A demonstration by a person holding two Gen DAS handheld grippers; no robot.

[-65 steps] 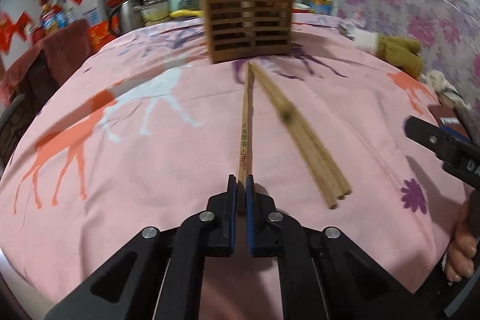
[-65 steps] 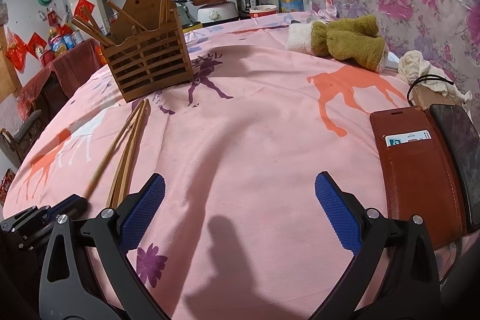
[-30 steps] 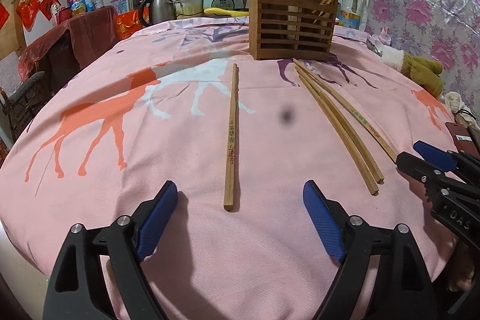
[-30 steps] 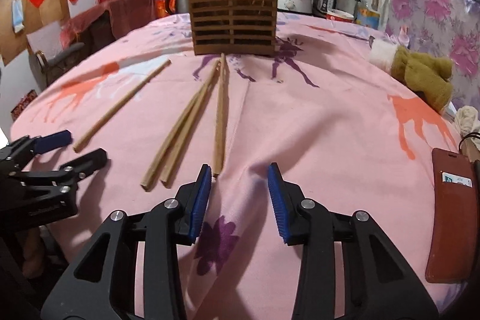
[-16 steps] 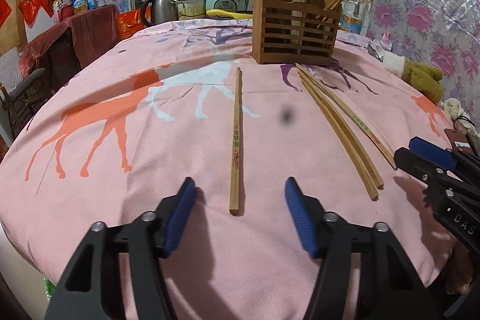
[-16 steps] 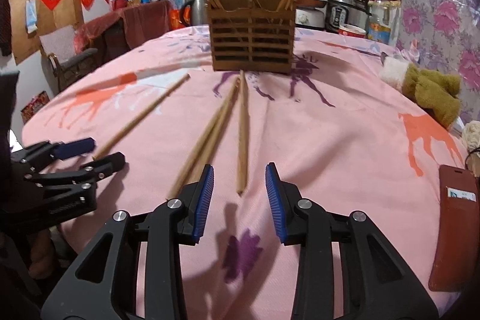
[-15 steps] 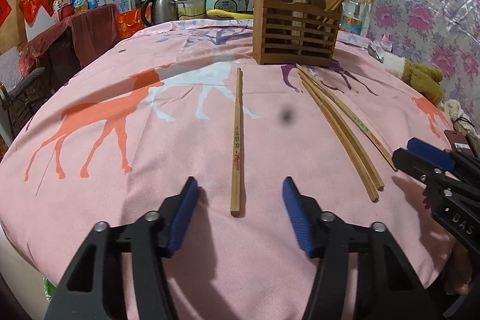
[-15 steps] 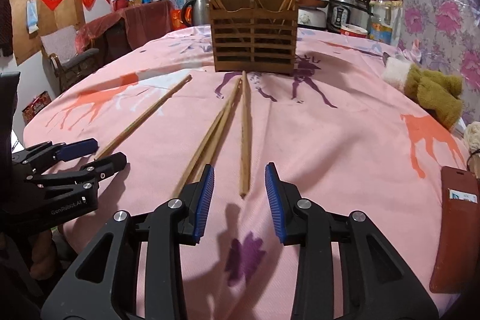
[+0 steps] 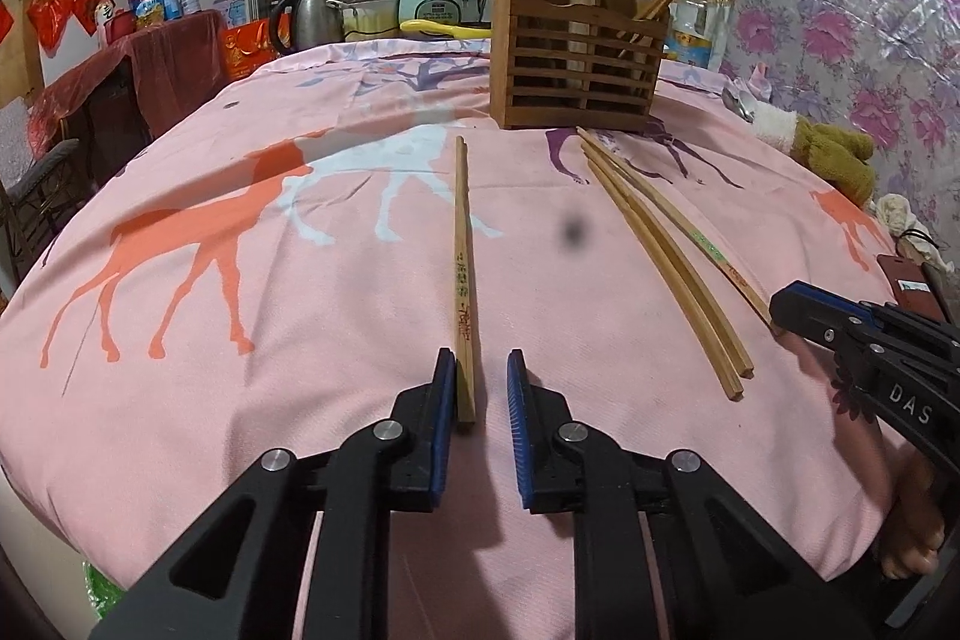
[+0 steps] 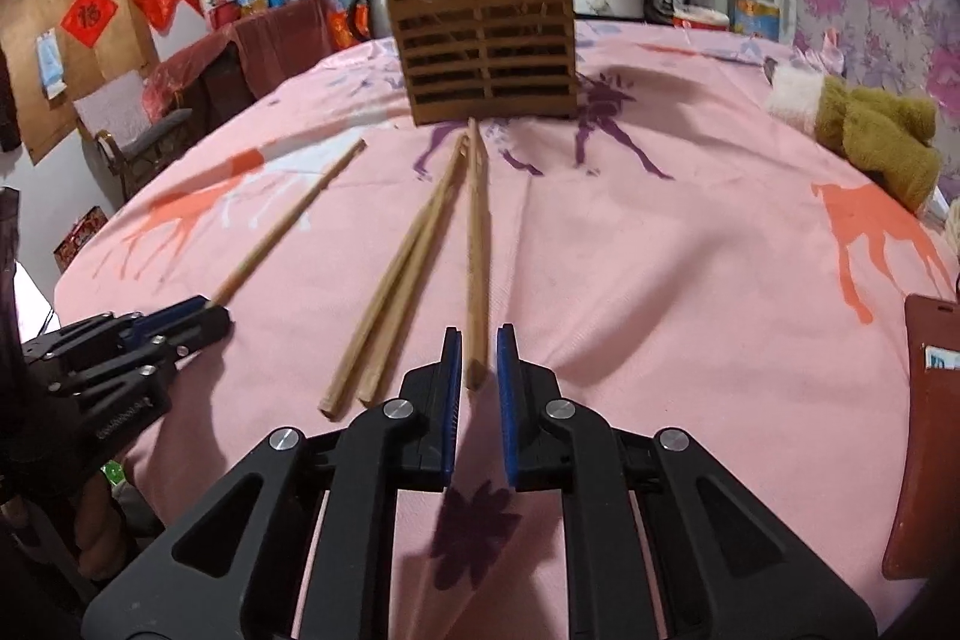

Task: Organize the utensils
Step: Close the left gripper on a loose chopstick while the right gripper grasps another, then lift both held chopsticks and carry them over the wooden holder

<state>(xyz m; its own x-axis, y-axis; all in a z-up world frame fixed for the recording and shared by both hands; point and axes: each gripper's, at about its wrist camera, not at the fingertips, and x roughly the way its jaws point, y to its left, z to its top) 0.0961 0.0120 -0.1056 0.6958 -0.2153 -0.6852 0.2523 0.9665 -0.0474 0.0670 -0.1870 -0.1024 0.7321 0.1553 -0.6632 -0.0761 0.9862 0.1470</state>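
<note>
Left claw (image 9: 478,388) closing around the near end of a lone chopstick (image 9: 462,256) flat on the pink surface (image 9: 240,400); right claw (image 10: 479,370) likewise closing on another chopstick (image 10: 477,244) — neither clamped yet. Probably light, stiff, slippery — best pinched squarely near the end. Holder (image 9: 576,76) beyond.

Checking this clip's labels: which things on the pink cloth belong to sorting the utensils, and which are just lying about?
Job:
- lone chopstick between the closing left gripper
- chopstick between the closing right gripper
- two loose chopsticks
- wooden holder, already holding chopsticks

Lying about:
- olive plush toy
- brown wallet
- pots and bottles behind the table
</note>
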